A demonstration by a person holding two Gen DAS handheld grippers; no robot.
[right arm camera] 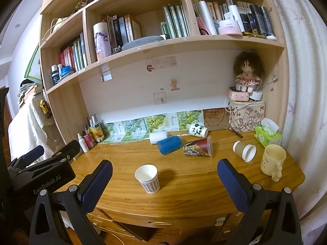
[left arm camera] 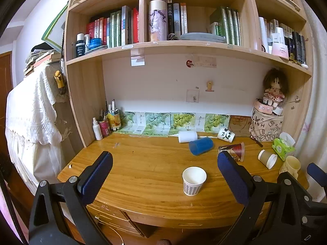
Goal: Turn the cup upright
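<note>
A checked paper cup [left arm camera: 193, 180] [right arm camera: 148, 178] stands upright near the desk's front edge. Several cups lie on their sides further back: a blue cup [left arm camera: 201, 146] [right arm camera: 169, 144], a red patterned cup [left arm camera: 233, 150] [right arm camera: 198, 147], a panda cup [left arm camera: 225, 134] [right arm camera: 197, 130], a white cup [left arm camera: 187, 136] [right arm camera: 157, 137] and a brown paper cup [left arm camera: 267, 158] [right arm camera: 244, 150]. My left gripper [left arm camera: 165, 173] is open and empty above the desk's front edge, and it also shows in the right wrist view [right arm camera: 51, 159]. My right gripper [right arm camera: 164, 181] is open and empty.
A cream mug [right arm camera: 272, 161] stands upright at the desk's right, beside a green tissue box [right arm camera: 267, 135]. A pen holder and bottles [left arm camera: 106, 123] stand at the back left. A patterned bag with a doll [left arm camera: 266, 122] stands at the back right. Bookshelves hang above the wooden desk [left arm camera: 143, 163].
</note>
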